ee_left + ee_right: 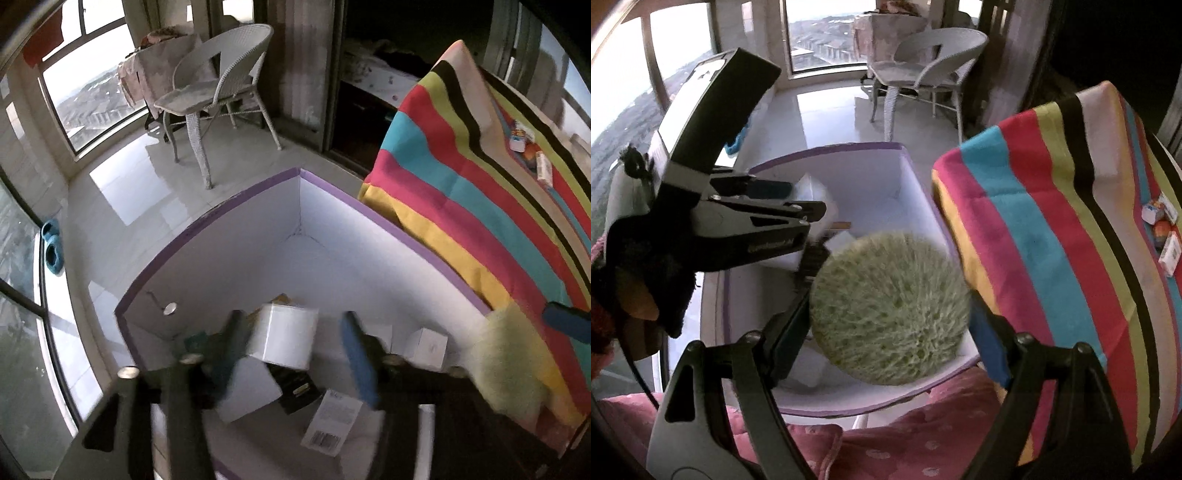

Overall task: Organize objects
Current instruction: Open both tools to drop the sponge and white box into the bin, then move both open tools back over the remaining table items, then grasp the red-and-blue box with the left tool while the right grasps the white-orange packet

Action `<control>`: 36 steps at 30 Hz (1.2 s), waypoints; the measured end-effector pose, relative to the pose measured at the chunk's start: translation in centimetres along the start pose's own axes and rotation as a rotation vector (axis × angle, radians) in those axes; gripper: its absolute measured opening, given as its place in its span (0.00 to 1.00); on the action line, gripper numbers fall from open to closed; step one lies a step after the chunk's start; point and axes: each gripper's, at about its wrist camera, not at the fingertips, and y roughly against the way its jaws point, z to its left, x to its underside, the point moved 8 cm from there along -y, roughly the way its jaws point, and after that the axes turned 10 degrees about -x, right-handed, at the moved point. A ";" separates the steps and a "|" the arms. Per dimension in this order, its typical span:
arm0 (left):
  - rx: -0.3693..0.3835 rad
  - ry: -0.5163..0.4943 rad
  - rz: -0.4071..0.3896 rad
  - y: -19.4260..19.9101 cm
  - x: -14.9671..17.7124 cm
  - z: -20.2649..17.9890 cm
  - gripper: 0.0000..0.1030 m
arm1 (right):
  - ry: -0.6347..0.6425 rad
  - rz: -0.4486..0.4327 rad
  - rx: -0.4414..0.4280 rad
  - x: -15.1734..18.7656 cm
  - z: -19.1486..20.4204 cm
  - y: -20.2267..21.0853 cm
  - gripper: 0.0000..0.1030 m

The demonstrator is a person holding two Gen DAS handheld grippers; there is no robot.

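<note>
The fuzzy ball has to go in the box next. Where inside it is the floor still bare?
The far corner of the purple-edged box, under its two white walls, is bare, as is the strip beside the wall by the striped cushion. The near half is crowded: white cartons, a barcoded packet and a dark pack overlap there. The green fuzzy ball sits between the right hand-held gripper fingers.
</note>
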 end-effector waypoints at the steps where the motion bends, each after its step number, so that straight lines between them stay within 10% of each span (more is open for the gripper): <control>1: -0.003 0.001 -0.005 0.0 -0.4 -0.4 0.68 | -0.012 -0.002 0.002 0.0 -0.6 0.0 0.83; 9: 0.108 -0.071 -0.059 0.7 -4.1 -9.4 0.78 | -0.202 -0.073 0.094 1.1 -10.3 2.1 0.83; 21: 0.305 -0.345 -0.104 1.1 -8.3 -29.6 0.81 | -0.576 -0.044 0.442 6.7 -36.5 5.5 0.83; 36: 0.269 -0.445 -0.275 -2.9 -22.6 -45.1 0.81 | -0.714 -0.142 0.440 2.8 -53.4 3.6 0.85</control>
